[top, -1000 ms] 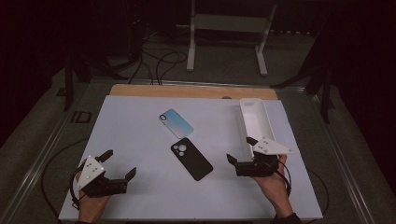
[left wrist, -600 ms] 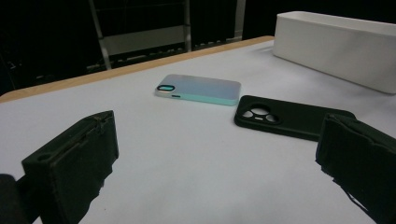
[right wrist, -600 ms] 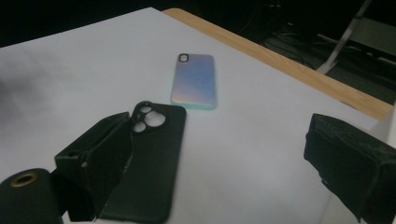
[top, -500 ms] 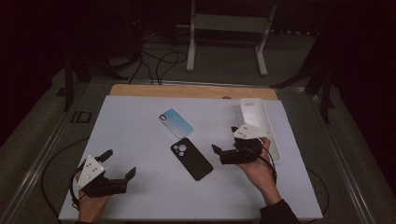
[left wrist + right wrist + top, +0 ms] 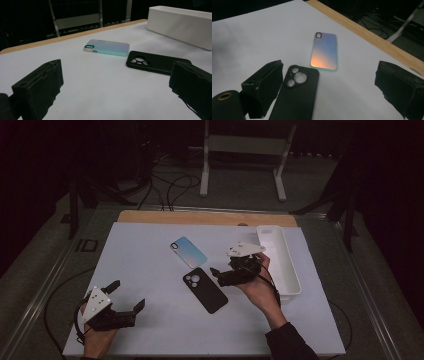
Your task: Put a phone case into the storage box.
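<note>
Lying flat beside white tray (image 5: pixel 292 270): black case (image 5: pixel 205 290); iridescent case (image 5: pixel 188 251)

Bare table (image 5: pixel 150 265) lies between the left gripper (image 5: pixel 122 300) and the two cases. The black case (image 5: pixel 206 290) lies just beside the right gripper (image 5: pixel 220 274), the iridescent case (image 5: pixel 188 251) past it, seemingly apart. The white tray (image 5: pixel 292 275) walls the right edge.
</note>
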A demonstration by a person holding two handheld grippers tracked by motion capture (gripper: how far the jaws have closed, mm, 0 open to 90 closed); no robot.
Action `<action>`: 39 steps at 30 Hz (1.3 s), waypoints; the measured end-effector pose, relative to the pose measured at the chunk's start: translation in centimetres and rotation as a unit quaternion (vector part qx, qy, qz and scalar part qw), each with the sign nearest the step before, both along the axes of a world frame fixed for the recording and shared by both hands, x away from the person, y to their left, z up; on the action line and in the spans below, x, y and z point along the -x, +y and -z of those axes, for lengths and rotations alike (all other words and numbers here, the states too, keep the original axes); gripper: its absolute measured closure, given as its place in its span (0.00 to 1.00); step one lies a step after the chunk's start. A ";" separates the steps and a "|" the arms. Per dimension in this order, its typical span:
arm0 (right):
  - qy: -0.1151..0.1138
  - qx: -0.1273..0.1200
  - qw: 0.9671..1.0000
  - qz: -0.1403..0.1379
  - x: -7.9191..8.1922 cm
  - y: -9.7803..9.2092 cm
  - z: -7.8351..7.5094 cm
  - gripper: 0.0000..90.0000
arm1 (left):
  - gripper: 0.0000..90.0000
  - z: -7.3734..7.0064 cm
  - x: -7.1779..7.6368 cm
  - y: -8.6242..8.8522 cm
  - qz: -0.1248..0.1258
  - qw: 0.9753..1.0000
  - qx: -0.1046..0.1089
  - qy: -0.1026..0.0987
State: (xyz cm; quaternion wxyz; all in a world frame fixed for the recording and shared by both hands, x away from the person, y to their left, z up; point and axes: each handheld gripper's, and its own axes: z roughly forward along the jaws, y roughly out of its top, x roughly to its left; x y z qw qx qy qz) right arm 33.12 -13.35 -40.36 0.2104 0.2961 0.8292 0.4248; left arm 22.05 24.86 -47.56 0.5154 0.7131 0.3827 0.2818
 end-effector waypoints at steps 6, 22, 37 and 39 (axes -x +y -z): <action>0.010 0.015 1.000 -0.008 -1.3 1.5 0.1 0.09 | 0.00 0.1 -0.1 0.0 0.000 1.000 -0.002 0.002; 0.032 0.049 0.998 -0.016 -5.2 4.6 1.3 0.09 | 0.00 0.1 -0.1 -0.1 0.001 1.000 -0.003 0.004; 0.068 0.096 0.993 -0.029 -8.6 8.3 3.8 0.09 | 0.00 0.2 -0.1 0.1 0.001 1.000 0.000 0.006; 0.071 0.102 0.992 -0.030 -8.9 8.6 4.2 0.09 | 0.00 0.2 -0.1 0.1 0.000 1.000 0.001 0.006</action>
